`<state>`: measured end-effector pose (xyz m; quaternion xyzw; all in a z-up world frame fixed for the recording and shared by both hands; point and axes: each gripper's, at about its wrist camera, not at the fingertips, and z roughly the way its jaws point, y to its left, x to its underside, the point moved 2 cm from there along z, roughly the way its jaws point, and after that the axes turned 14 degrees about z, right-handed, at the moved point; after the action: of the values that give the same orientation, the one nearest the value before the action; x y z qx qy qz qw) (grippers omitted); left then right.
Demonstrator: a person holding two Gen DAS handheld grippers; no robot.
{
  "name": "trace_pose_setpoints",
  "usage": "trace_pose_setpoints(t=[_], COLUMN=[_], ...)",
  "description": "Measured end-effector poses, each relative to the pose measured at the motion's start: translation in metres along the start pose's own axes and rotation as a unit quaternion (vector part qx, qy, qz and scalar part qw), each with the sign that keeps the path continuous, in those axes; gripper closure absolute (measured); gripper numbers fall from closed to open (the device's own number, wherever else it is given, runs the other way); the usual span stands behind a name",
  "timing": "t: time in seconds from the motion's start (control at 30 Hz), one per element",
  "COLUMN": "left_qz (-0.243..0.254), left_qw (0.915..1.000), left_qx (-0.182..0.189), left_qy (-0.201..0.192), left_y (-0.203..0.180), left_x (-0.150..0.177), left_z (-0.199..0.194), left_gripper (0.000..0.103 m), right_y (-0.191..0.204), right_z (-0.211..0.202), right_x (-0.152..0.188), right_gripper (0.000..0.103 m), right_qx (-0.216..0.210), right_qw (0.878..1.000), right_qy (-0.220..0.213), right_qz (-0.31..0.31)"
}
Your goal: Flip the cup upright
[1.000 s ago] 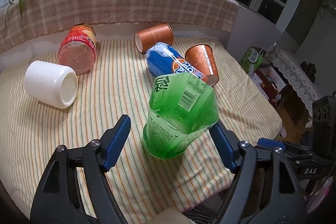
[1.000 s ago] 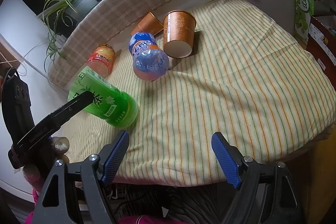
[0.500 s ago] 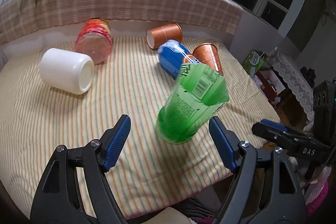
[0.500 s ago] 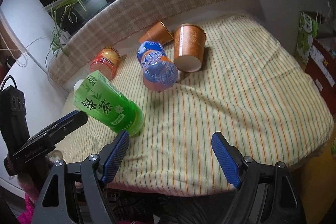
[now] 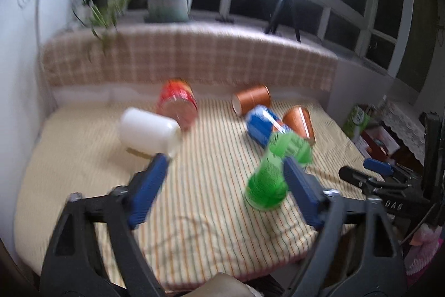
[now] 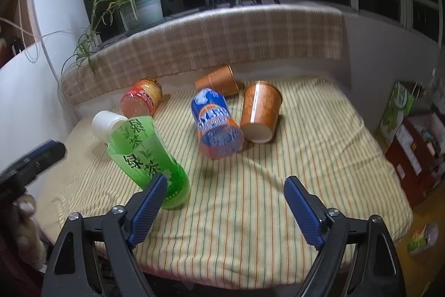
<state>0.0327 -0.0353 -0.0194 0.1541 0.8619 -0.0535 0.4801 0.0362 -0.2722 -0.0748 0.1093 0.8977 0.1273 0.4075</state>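
A green cup [image 6: 147, 157] with Chinese print stands on its base on the striped cloth, leaning, mouth up; it also shows blurred in the left wrist view [image 5: 275, 171]. My left gripper [image 5: 226, 183] is open and empty, drawn back from the cup, which sits by its right finger. My right gripper [image 6: 225, 202] is open and empty, near the front edge, with the green cup just beyond its left finger. The left gripper's tip [image 6: 33, 160] shows at the left of the right wrist view.
Several cups lie on their sides on the striped cloth [image 6: 306, 152]: a white one [image 5: 150, 132], a red one [image 5: 178, 105], a blue one [image 6: 217, 124] and two orange ones [image 6: 260, 110] [image 6: 217, 80]. A plaid backrest [image 6: 222, 38] bounds the far side. Boxes [image 6: 417, 141] stand at the right.
The green cup has gone from tilted between my left fingers to standing free on its base. Both grippers have pulled back and tilted upward; the left view is motion-blurred.
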Motion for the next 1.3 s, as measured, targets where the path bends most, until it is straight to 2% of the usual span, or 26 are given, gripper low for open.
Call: trace_pose_setpoints(t=[0.07,0.17,0.27,0.37,0.77,1.3], left_qz=[0.001,0.002,0.0,0.001,0.002,0.005], left_qw=[0.9996,0.9984,0.9974,0.9963,0.9947,0.9944], left_qx=[-0.02,-0.043,-0.06,-0.077,-0.099,-0.098], left_qy=[-0.02,-0.036,-0.04,-0.038,-0.027,-0.038], left_y=[0.001,0.005,0.008,0.009,0.009,0.009], left_x=[-0.003,-0.005,-0.004,0.0,0.008,0.003], left_z=[-0.01,-0.02,-0.024,-0.026,-0.029,-0.032], left_gripper=[0.003,0.002,0.002,0.002,0.001,0.001], right_y=[0.005,0.01,0.013,0.014,0.019,0.02], right_z=[-0.003,-0.007,-0.009,-0.009,-0.008,-0.007], right_x=[-0.001,-0.003,-0.003,-0.003,0.001,0.001], right_gripper=[0.01,0.005,0.0,0.0,0.0,0.0], right_qx=[0.002,0.004,0.006,0.01,0.009,0.009], right_qw=[1.0,0.999,0.999,0.999,0.998,0.998], right_qy=[-0.013,-0.029,-0.042,-0.051,-0.054,-0.052], right_qz=[-0.01,-0.017,-0.017,-0.017,-0.023,-0.02])
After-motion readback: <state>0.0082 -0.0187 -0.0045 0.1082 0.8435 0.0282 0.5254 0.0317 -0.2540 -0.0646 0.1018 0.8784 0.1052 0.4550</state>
